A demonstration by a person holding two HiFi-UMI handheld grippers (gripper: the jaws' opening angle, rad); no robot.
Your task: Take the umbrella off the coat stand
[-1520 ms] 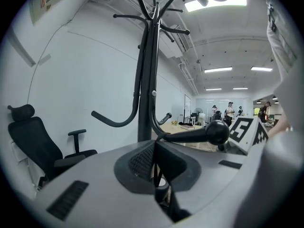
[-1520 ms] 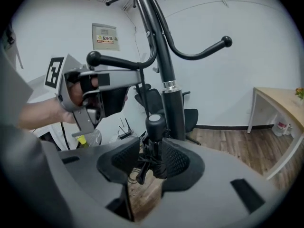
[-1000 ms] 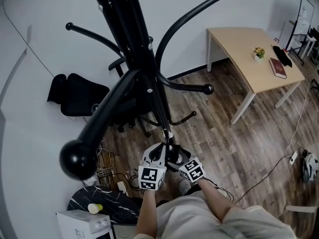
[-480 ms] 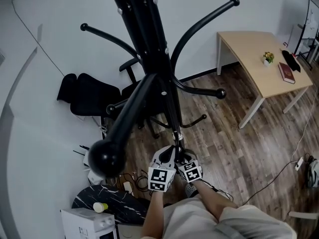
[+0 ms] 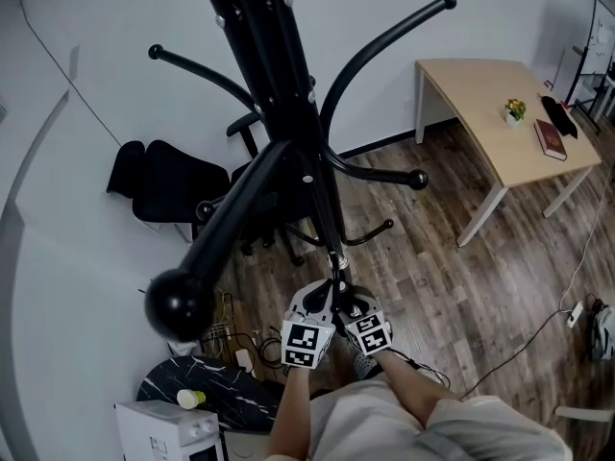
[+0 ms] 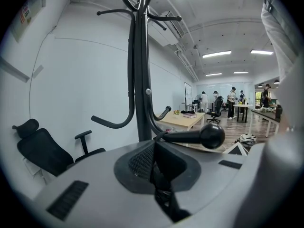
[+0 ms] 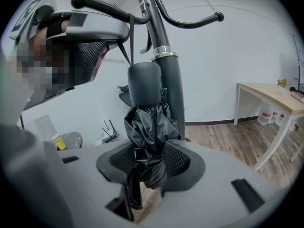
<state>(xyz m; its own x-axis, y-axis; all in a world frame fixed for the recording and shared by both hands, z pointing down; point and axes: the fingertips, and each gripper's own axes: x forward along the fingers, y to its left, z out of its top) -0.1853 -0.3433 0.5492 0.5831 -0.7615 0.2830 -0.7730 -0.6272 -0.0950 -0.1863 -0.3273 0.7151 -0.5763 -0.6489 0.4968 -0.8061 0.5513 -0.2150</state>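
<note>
1. The black coat stand (image 5: 288,113) rises close in front of the person, its curved hook arms ending in round knobs.
2. The umbrella (image 7: 147,122), black and folded, hangs just beside the stand's pole, low down. Its blocky handle (image 7: 145,87) is on top and the bunched fabric hangs below.
3. A thin cord runs up from the handle towards a hook arm overhead.
4. The right gripper (image 7: 147,163) has the umbrella's fabric between its jaws. The jaws have just been closing, and the mesh pads now press on the folds from both sides.
5. The left gripper (image 6: 154,167) sits just beside the right one at the pole. Its jaws are together with nothing between them.
6. In the head view both grippers meet near the foot of the pole, over the wooden floor (image 5: 432,267).
7. A black office chair (image 5: 159,185) stands by the white wall behind the stand.
8. A pale table (image 5: 480,94) stands well apart to the right, carrying a book (image 5: 549,139) and a small plant (image 5: 516,110).
</note>
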